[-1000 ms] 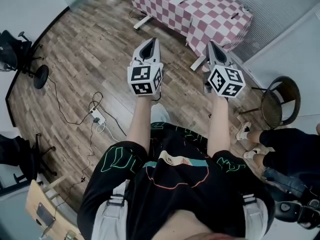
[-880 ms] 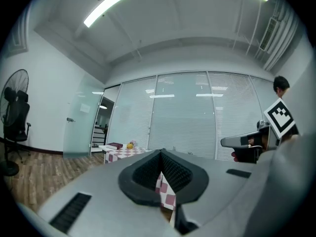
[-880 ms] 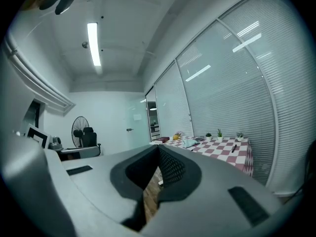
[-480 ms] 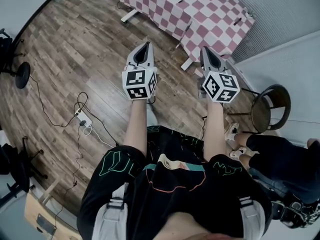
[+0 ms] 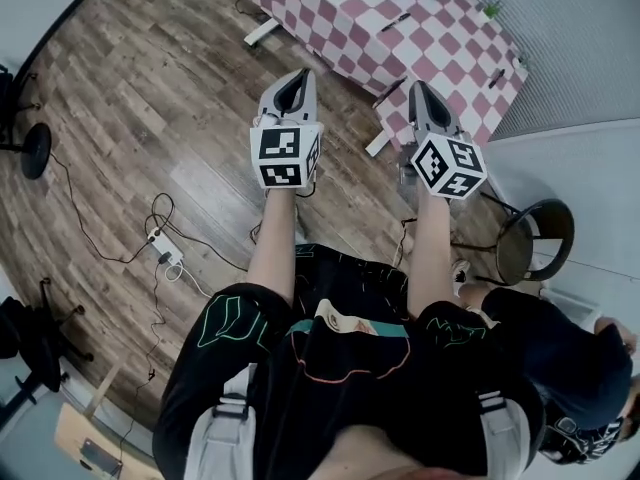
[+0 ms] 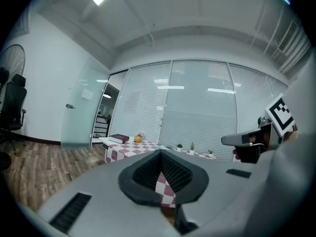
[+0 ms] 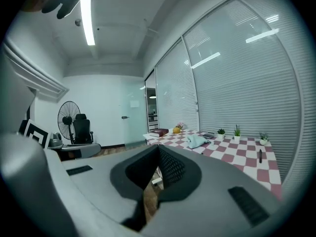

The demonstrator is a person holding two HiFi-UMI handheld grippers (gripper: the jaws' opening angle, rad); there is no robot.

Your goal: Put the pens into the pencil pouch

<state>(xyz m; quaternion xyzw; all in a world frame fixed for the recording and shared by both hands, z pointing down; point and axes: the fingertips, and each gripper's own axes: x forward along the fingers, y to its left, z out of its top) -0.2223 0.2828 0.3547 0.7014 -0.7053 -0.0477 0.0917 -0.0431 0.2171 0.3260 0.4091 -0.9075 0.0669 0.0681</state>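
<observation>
tools: left tool [image 5: 296, 78] and right tool [image 5: 421, 90] are pressing together, empty
pen [image 7: 260, 155]: probably light, stiff, slippery; pinching mid-barrel

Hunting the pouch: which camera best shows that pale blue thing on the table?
Right gripper view: the pale blue thing lies whole on the checked table. Head view clips it at the top edge; left gripper view misses it.

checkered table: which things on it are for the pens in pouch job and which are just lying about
For the job:
- black pen by the plants
- second black pen
- pale soft thing, likely the pencil pouch

Just lying about:
- dark red book
- yellow fruit
- small potted plants
</observation>
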